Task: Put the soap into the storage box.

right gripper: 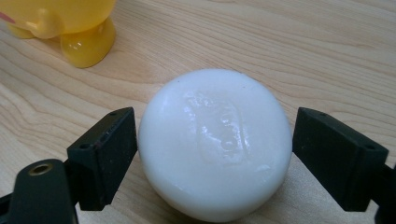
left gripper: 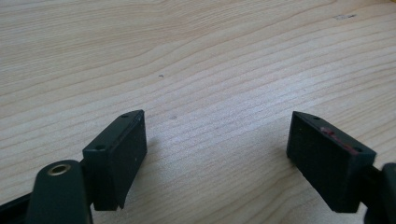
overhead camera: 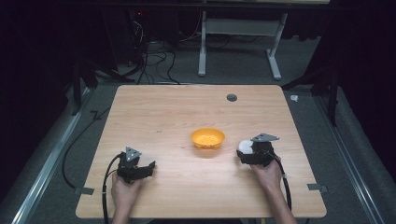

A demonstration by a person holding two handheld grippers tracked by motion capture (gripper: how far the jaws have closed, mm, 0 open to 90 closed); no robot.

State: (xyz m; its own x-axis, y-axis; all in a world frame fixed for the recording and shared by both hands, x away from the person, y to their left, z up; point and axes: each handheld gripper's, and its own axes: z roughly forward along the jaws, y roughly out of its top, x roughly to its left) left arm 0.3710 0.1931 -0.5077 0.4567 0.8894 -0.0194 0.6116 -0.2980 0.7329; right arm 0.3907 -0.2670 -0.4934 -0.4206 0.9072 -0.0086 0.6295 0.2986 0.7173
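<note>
Between right claw jaws: smooth round white soap.

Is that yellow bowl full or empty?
Empty. The high view looks down into the yellow bowl and shows bare yellow inside; the white puck lies outside it.

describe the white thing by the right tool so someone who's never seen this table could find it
Start at the wooden table and find the yellow bowl near its middle. Just to the bowl's right, the right tool has a white puck-shaped bar between its open jaws. It is the only white, smooth, rounded thing there, with a faint stamp on top.
</note>
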